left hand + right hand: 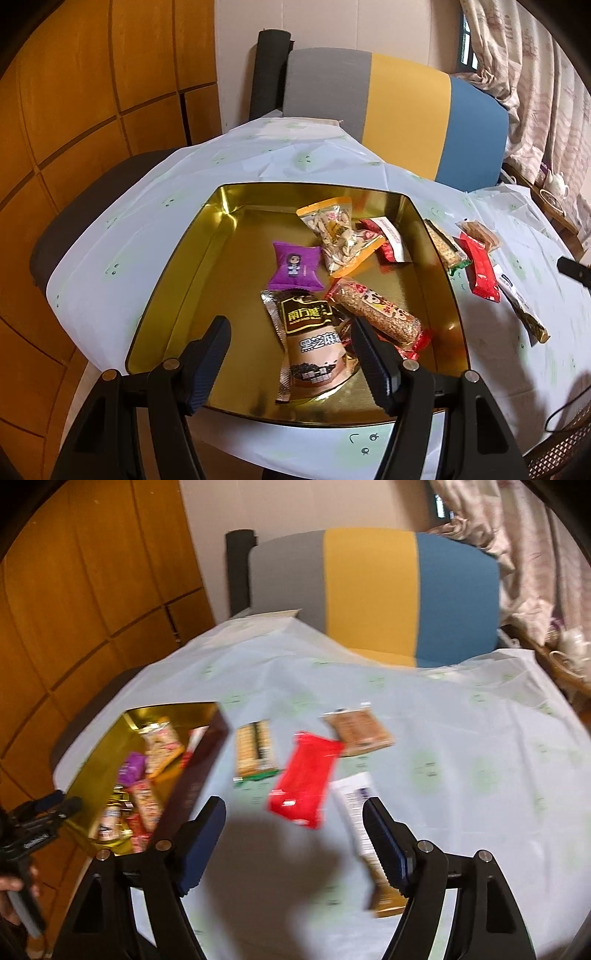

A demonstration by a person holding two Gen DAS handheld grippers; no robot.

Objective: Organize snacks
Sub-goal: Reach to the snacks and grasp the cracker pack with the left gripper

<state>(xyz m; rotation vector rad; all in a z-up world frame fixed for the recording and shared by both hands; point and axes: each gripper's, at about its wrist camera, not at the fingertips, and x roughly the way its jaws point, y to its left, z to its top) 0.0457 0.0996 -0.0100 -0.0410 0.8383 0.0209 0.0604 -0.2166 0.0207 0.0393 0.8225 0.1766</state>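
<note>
**Sorting loose snack packets into the gold tin: right tongs empty over the leftovers**

Sorting is part done. The gold tin [236, 206] sits on the table [184, 173], which is covered by a pale cloth printed in green. Inside lie a purple pillow packet [293, 267], a clear seed pouch with orange edges [341, 236], a red-and-white packet [388, 240], a sesame-coated bar [376, 314] and a brown sesame-paste sachet [314, 339].

Four packets are not yet in. The right wrist view, which is blurred, shows them on the cloth just right of the tin: a pale bar with a green end [256, 753], a red packet [304, 779], a brown square packet [358, 733] and a long white-and-gold stick packet [365, 842].

The left tongs [290, 363] hang over the near end of the tin, jaws apart, with the sachet showing between them; the pads do not appear to press on it. The right tongs [293, 845] stand over bare cloth, jaws wide and holding nothing. The red packet lies just beyond the gap and the stick packet runs beside the right-hand finger.

Judgement: the step in hand is the approach to the next pick-up by the right tongs. The next move calls for lining up on one packet, most likely the red one or the stick, lowering until the pads straddle its narrow width, closing, then carrying it left over the tin wall. These flat foil wrappers may slip, or two neighbours may be caught together.
</note>
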